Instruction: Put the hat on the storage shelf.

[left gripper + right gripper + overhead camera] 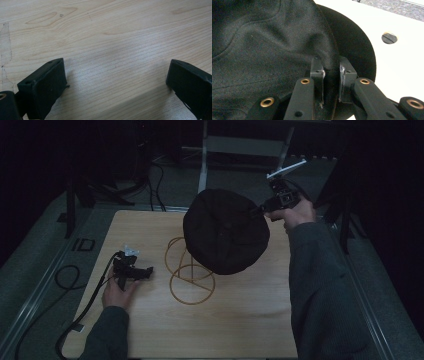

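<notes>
Black fabric cap (226,231), round and soft, hangs pinched at its edge between the nearly closed jaws of the right gripper (262,210), lifted over a gold wire stand of looped rings (191,277) on the pale wooden table (235,325). Well apart, the left gripper (146,271) rests near the tabletop, jaws spread wide and empty.

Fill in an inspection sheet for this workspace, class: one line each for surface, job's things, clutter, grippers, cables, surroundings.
Surface: pale wooden table, faint marks.
Job's things: dark cap held above wire stand.
Clutter: nothing seen.
Grippers: right gripper clamped on the cap's edge; left gripper open, low over bare wood.
Cables: black cable trails from the left gripper off the table's left edge.
Surroundings: dark; metal frame beyond the table.
</notes>
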`<state>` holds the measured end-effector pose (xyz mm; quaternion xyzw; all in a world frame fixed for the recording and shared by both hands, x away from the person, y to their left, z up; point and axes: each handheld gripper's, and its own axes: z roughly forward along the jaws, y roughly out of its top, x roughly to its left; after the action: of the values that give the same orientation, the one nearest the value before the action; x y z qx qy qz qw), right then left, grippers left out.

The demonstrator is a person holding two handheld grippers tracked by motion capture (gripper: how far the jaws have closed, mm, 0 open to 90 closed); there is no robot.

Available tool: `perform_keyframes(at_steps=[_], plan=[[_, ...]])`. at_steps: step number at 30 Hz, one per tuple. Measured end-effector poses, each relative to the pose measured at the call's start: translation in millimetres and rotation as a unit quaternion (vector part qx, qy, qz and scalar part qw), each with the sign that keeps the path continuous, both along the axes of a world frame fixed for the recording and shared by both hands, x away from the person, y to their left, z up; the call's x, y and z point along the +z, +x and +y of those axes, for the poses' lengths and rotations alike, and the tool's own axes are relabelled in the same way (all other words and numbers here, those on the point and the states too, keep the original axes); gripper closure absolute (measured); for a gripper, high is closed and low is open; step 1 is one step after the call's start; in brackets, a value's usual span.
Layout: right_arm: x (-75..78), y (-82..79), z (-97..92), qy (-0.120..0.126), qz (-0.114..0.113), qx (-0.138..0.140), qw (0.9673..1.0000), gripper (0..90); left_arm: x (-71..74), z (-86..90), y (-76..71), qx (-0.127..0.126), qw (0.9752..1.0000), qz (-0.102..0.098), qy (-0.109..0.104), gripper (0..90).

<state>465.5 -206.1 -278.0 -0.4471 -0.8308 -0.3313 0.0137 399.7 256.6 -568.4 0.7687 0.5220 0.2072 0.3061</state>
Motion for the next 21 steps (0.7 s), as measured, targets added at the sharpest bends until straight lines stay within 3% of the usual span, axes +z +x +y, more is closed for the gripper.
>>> perform_keyframes(at_steps=[7, 14, 21], plan=[[2.5, 0.3, 15.2, 0.011, -0.002, 0.007, 0.9999, 77.8, 0.0, -0.1, -0.2, 0.002, 1.0000, 0.000, 0.000, 2.4], [3.0, 0.9, 29.5, 0.007, -0.002, 0.018, 0.9998, 77.7, 0.0, -0.1, -0.2, 0.002, 1.0000, 0.000, 0.000, 2.4], [1.2, -3.8, 53.9, -0.020, -0.003, 0.038, 0.9991, 77.6, 0.0, -0.2, -0.3, 0.004, 1.0000, 0.000, -0.001, 2.4]])
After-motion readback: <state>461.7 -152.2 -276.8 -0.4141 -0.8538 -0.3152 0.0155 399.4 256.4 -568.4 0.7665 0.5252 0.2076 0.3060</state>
